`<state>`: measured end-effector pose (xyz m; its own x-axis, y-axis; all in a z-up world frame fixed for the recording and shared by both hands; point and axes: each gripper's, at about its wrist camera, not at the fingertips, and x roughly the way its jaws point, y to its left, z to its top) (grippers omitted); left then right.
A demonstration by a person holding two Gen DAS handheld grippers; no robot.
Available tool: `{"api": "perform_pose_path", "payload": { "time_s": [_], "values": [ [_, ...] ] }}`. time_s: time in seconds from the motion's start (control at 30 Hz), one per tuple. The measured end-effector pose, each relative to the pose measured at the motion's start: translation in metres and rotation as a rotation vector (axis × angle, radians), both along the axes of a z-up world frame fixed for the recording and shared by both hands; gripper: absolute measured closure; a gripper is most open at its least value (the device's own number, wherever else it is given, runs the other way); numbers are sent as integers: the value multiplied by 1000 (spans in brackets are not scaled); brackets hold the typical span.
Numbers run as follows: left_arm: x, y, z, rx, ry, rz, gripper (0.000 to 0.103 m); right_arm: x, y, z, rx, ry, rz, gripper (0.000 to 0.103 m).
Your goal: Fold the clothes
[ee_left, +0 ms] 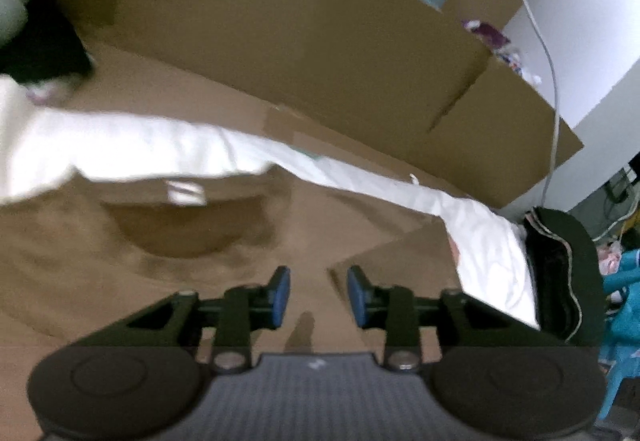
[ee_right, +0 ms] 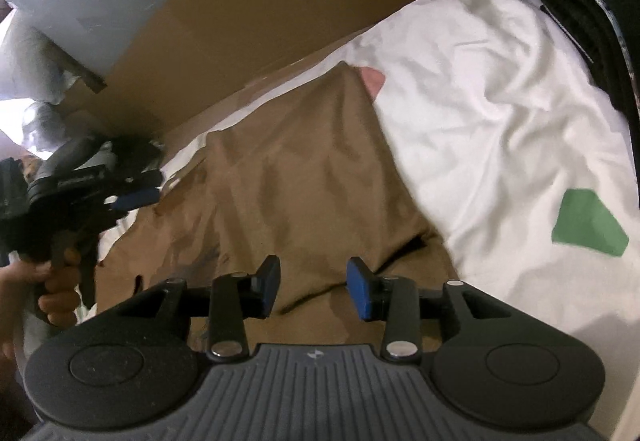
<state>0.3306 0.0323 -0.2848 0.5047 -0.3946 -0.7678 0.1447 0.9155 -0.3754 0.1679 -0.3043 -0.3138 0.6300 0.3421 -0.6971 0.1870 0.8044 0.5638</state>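
Observation:
A brown T-shirt [ee_left: 132,261] lies flat on a white sheet [ee_left: 492,241], its neckline and white label [ee_left: 186,193] facing me in the blurred left wrist view. My left gripper [ee_left: 318,297] hovers open just over the shirt near the collar, with nothing between its blue pads. The right wrist view shows the same brown T-shirt [ee_right: 304,177] with one side folded inward. Over its near edge hangs my right gripper [ee_right: 312,289], open and empty. At that view's left, the left gripper [ee_right: 138,189] sits in a hand [ee_right: 56,281] at the shirt's far side.
Large cardboard panels [ee_left: 320,53] stand along the far side of the sheet. A dark folded item [ee_left: 560,273] lies at the sheet's end. The white sheet [ee_right: 500,121] carries a green patch [ee_right: 588,221] and a pink patch [ee_right: 372,79]. A white cable [ee_left: 548,53] hangs by the wall.

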Motion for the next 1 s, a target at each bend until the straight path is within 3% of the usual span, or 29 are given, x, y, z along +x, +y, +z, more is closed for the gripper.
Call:
{"api": "perform_pose_path", "payload": {
  "time_s": [0.07, 0.2, 0.27, 0.33, 0.43, 0.57, 0.83, 1.0],
  "values": [
    [-1, 19, 18, 25, -24, 14, 63, -5, 2, 9, -33, -4, 23, 56],
    [-7, 54, 54, 40, -45, 55, 45, -15, 0, 34, -108, 0, 54, 54],
    [-12, 69, 70, 47, -52, 66, 41, -25, -2, 52, -136, -3, 65, 47],
    [-18, 81, 84, 58, -58, 79, 36, -36, -4, 69, -167, -7, 60, 29],
    [-26, 100, 103, 68, -65, 102, 35, -53, -8, 90, -189, -9, 56, 18],
    [-39, 125, 126, 72, -80, 125, 27, -67, -9, 109, -227, 20, 63, 16],
    [-86, 176, 157, 28, -104, 160, 26, -94, -1, 160, -333, 4, 115, 16],
    [-136, 199, 168, 17, -91, 175, 26, -108, 0, 189, -337, -12, 120, 16]
  ]
}}
